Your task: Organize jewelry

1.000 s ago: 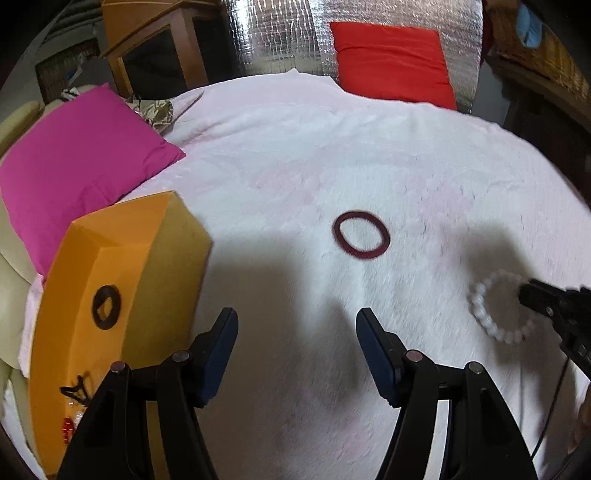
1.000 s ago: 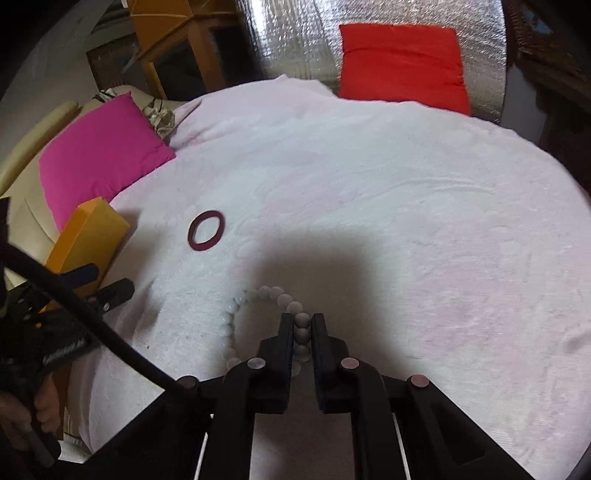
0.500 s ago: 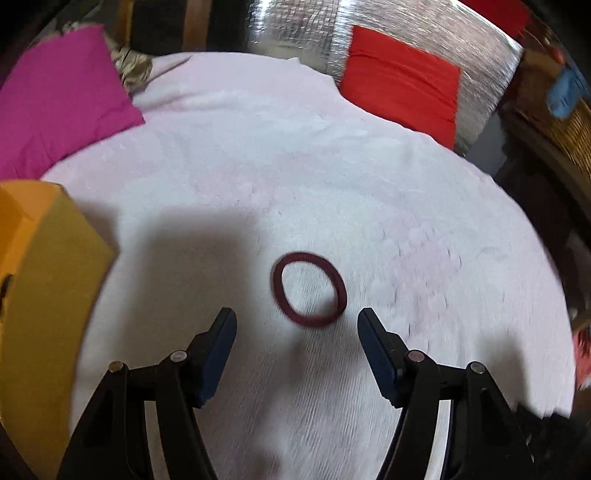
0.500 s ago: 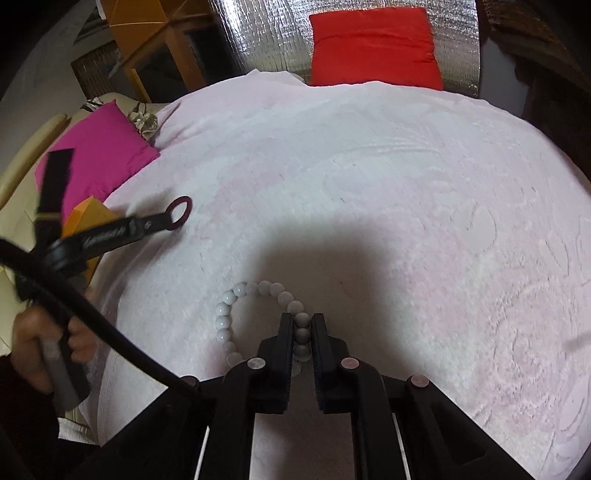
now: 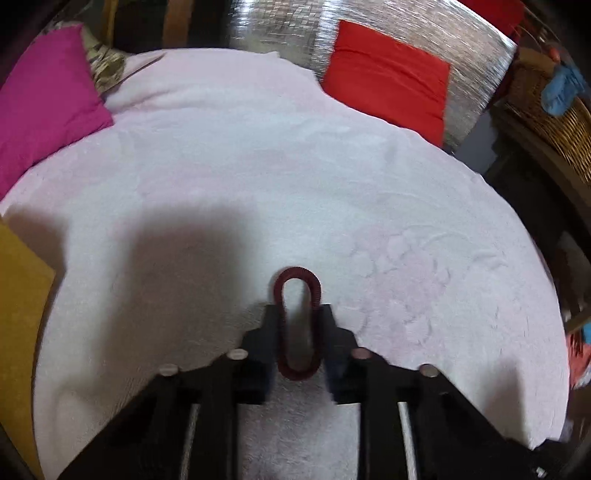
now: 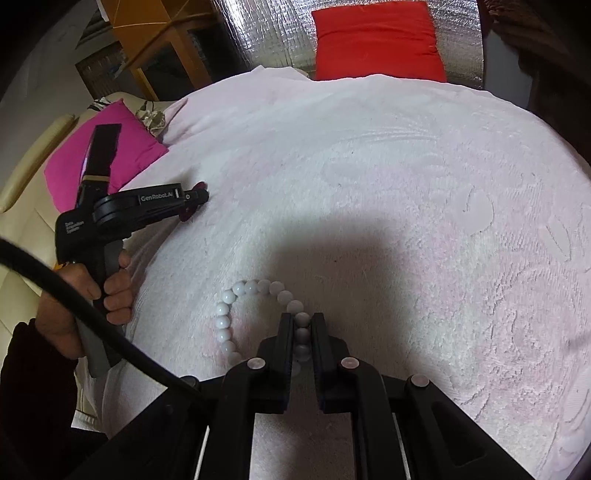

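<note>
Pink plush blanket (image 6: 369, 184); red cushion (image 6: 373, 40) behind.

A pale pink blanket (image 5: 258, 166) with a faint embossed floral pattern covers the bed. On it lies a dark red, finely ribbed bracelet (image 5: 297, 325) and a bracelet of glossy white beads (image 6: 255, 291). Both hand-held grippers are black; the left hand-held gripper (image 6: 195, 197) bears white lettering. Beyond the blanket sits a bright red cushion (image 5: 388, 88) against a shiny silver quilted backing (image 5: 288, 26). A magenta cushion (image 5: 44, 107) lies at the blanket's left edge, near a mustard-orange box (image 5: 18, 295).
</note>
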Demonstrator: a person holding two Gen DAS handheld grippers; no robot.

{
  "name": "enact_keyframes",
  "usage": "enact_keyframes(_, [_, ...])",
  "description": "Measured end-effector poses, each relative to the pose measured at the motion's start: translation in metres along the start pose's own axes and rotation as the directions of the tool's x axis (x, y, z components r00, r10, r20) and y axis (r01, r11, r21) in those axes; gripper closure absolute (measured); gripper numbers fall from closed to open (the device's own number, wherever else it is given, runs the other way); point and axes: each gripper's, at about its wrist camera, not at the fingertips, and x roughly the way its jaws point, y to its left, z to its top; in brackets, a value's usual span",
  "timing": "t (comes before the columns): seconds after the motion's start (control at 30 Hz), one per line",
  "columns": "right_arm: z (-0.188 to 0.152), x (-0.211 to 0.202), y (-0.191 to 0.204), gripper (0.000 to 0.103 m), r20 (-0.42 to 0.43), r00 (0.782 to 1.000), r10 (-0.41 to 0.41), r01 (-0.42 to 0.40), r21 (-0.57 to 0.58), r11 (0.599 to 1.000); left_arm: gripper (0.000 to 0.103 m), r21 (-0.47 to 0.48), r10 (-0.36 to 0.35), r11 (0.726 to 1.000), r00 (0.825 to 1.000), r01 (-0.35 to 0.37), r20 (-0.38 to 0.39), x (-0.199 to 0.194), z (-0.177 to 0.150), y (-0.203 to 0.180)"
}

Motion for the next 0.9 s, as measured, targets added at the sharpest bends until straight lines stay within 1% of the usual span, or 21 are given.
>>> enact_keyframes(0.03, [0.001,-0.001,0.000,0.093,0.000,1.000,0.000,0.000,0.000,1.000,0.092,0.020,-0.003,1.000,1.000,0.003,-0.002,-0.002,-0.001,-0.003])
enact_keyframes(0.07, [0.000,-0.002,-0.002,0.093,0.001,1.000,-0.003,0.003,-0.001,1.000,0.093,0.031,-0.011,0.999,1.000,0.011,-0.006,-0.003,-0.002,-0.005])
enact_keyframes(0.2, [0.004,-0.006,-0.006,0.093,0.010,1.000,-0.018,0.018,-0.001,1.000,0.094,0.064,-0.058,0.996,0.998,0.060,-0.030,-0.013,-0.009,-0.014])
enact_keyframes(0.3, [0.004,-0.010,-0.014,0.093,0.023,0.999,-0.035,0.034,0.019,0.999,0.094,0.128,-0.088,0.987,0.995,0.092,-0.036,-0.030,-0.019,-0.029])
enact_keyframes(0.37, [0.005,-0.013,-0.021,0.093,0.032,0.998,-0.046,0.045,0.034,0.998,0.094,0.173,-0.109,0.978,0.993,0.114,-0.036,-0.043,-0.027,-0.041])
enact_keyframes(0.47, [0.006,-0.017,-0.027,0.093,0.038,0.998,-0.054,0.052,0.047,0.998,0.094,0.257,-0.124,0.957,0.991,0.133,-0.050,-0.064,-0.049,-0.063])
enact_keyframes(0.53, [0.004,-0.019,-0.028,0.093,0.037,0.998,-0.057,0.055,0.046,0.997,0.094,0.296,-0.136,0.943,0.988,0.151,-0.074,-0.071,-0.062,-0.074])
enact_keyframes(0.57, [0.003,-0.019,-0.029,0.093,0.035,0.998,-0.056,0.054,0.045,0.998,0.094,0.322,-0.129,0.935,0.987,0.152,-0.091,-0.074,-0.072,-0.081])
enact_keyframes(0.67, [-0.004,-0.023,-0.028,0.093,0.023,0.998,-0.054,0.053,0.041,0.998,0.094,0.355,-0.130,0.920,0.984,0.165,-0.119,-0.080,-0.091,-0.091])
enact_keyframes(0.83, [-0.024,-0.029,-0.026,0.092,0.020,0.998,-0.065,0.064,0.017,0.998,0.093,0.391,-0.091,0.909,0.984,0.144,-0.151,-0.077,-0.110,-0.096])
enact_keyframes(0.9, [-0.028,-0.033,-0.030,0.092,0.016,0.998,-0.063,0.062,0.023,0.998,0.091,0.400,-0.078,0.907,0.987,0.129,-0.141,-0.077,-0.113,-0.098])
